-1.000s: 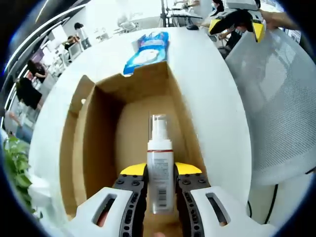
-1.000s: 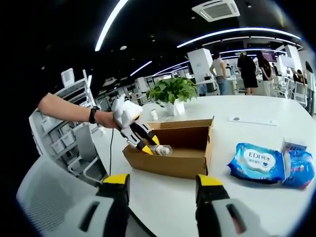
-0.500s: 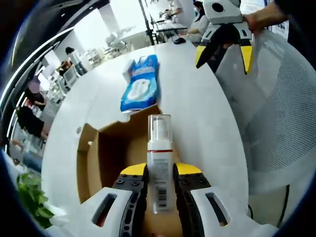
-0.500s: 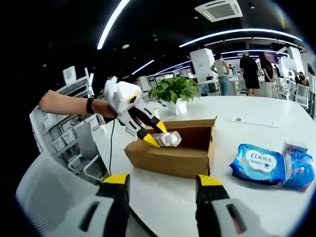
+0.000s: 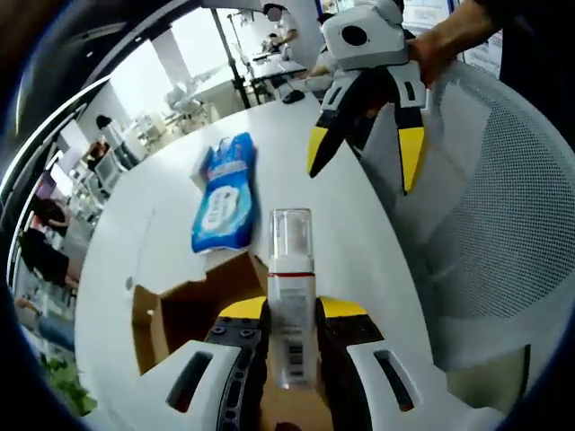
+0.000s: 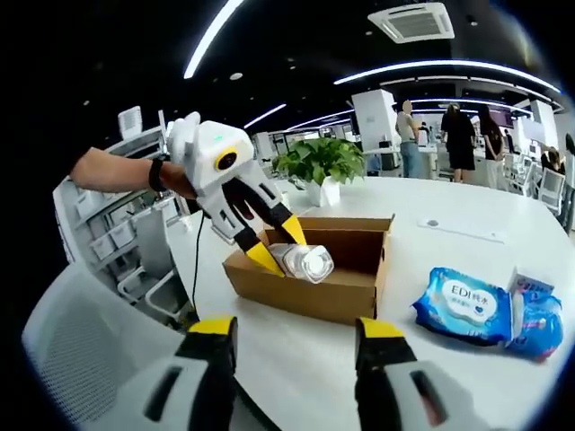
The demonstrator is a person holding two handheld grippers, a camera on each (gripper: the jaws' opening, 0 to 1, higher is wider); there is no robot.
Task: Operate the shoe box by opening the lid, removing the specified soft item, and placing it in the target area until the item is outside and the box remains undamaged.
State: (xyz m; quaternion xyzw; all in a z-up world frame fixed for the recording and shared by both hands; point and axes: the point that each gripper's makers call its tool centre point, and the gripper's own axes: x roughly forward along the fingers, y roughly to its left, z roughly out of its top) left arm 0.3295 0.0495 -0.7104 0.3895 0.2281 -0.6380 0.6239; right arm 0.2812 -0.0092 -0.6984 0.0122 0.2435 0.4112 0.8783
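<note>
My left gripper [image 5: 292,311] is shut on a white pump bottle [image 5: 291,269] with a clear cap and a red band, held above the open brown cardboard box [image 5: 171,316]. In the right gripper view the left gripper [image 6: 278,245] holds the bottle [image 6: 307,263] tilted over the box [image 6: 296,293], just above its near wall. My right gripper [image 6: 295,329] stands open with nothing between its yellow-tipped jaws, on the near side of the box. In the left gripper view the right gripper [image 5: 362,154] hangs open beyond the bottle, a hand gripping it.
The box sits on a white round table [image 6: 431,359]. A blue wipes pack [image 6: 465,302] lies to the box's right, with another blue packet [image 6: 537,316] beside it. A potted plant [image 6: 320,163] stands behind. A grey mesh chair [image 5: 503,224] is at the table's edge. People stand far behind.
The left gripper has lifted the bottle up out of the box. In the left gripper view the box has dropped lower and the right gripper looms closer.
</note>
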